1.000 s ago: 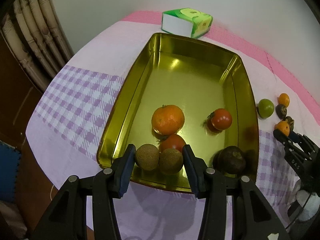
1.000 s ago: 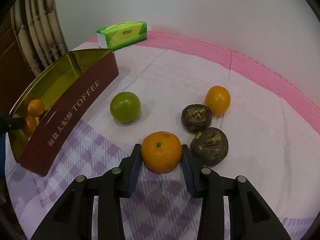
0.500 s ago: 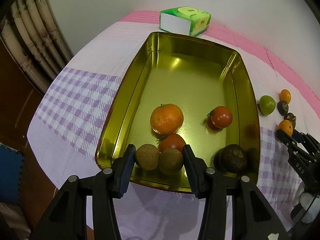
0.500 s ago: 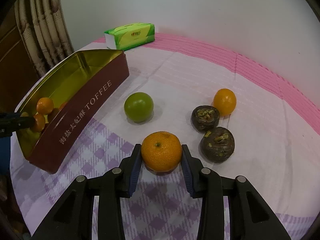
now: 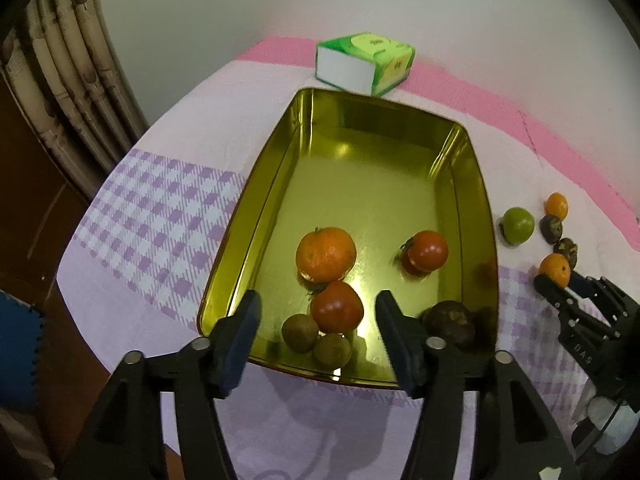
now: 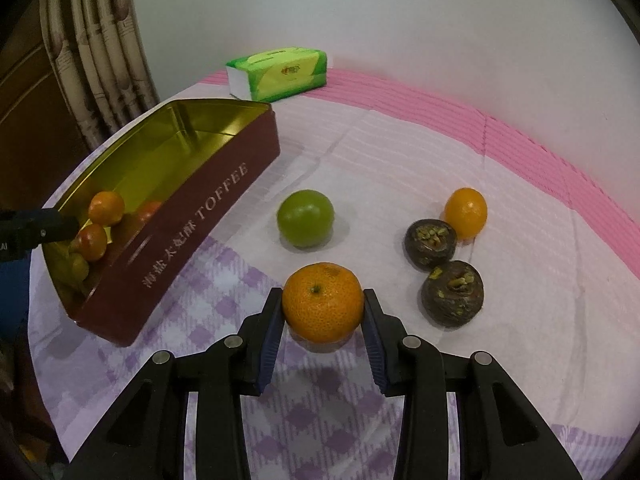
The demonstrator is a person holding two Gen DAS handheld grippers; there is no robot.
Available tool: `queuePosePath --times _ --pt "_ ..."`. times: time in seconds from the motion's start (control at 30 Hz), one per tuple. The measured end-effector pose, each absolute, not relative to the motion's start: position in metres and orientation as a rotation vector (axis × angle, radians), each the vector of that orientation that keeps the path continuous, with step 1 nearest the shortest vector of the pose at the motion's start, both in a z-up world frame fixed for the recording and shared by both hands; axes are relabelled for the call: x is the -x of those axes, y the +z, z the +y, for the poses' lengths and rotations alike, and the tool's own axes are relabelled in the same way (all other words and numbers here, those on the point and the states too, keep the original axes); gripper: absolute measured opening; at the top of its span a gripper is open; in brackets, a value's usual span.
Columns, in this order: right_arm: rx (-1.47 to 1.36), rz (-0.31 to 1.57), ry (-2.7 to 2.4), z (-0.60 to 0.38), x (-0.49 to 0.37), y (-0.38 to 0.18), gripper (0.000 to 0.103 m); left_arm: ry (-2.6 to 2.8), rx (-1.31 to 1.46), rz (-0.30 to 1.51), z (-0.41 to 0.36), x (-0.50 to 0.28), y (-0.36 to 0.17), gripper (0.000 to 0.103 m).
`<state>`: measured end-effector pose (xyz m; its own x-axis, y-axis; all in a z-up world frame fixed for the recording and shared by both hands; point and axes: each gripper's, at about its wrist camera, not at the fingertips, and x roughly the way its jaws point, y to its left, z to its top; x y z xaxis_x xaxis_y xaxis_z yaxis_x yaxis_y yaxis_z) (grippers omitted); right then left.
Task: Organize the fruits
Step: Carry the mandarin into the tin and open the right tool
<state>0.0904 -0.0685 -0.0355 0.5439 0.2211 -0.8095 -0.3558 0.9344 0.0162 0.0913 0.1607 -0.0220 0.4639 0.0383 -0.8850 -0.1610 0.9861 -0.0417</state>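
Gold metal lines the inside of the toffee tin (image 5: pixel 448 168), which sits on the checked lilac cloth (image 5: pixel 160 224) below my left gripper (image 5: pixel 318 334). My left jaws have just been opening and now stand apart with nothing pressed between them; two small brown fruits (image 5: pixel 300 333) lie side by side in the near end of the tin, in the gap between my pads but clear of both. Just behind them sits a red tomato (image 5: pixel 337 307), touching a large orange (image 5: pixel 326 255) further in. A second tomato (image 5: pixel 427 251) rests near the tin's right wall, and a dark round fruit (image 5: pixel 450 322) lies in the near right corner.

My right gripper (image 6: pixel 323 312) is clamped on a mandarin (image 6: pixel 323 307), one blue pad against each side of it; it looks to be just above the cloth, with a shadow under it. It is outside the tin, to the right of the dark red wall lettered TOFFEE. Beyond it a green fruit (image 6: pixel 305 218) sits alone on the cloth. To the right, two dark brown fruits (image 6: pixel 430 244) with ragged tops sit close together, and a small orange one (image 6: pixel 466 213) touches the farther of them. A green tissue pack (image 6: pixel 278 74) lies past the tin's far end, near the pink edge of the cloth and the white wall.
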Motion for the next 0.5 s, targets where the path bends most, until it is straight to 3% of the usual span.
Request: queuePosePath --times 0.3,0.5 --pt "0.163 0.906 0.415 -0.041 -0.088 -0.014 0.039 0.182 0.176 0.985 0.18 -0.084 0.001 0.079" --pt "0.17 0.872 0.5 -0.006 -0.086 0.006 0.039 0.283 0.252 0.961 0.211 -0.08 0.005 0.084"
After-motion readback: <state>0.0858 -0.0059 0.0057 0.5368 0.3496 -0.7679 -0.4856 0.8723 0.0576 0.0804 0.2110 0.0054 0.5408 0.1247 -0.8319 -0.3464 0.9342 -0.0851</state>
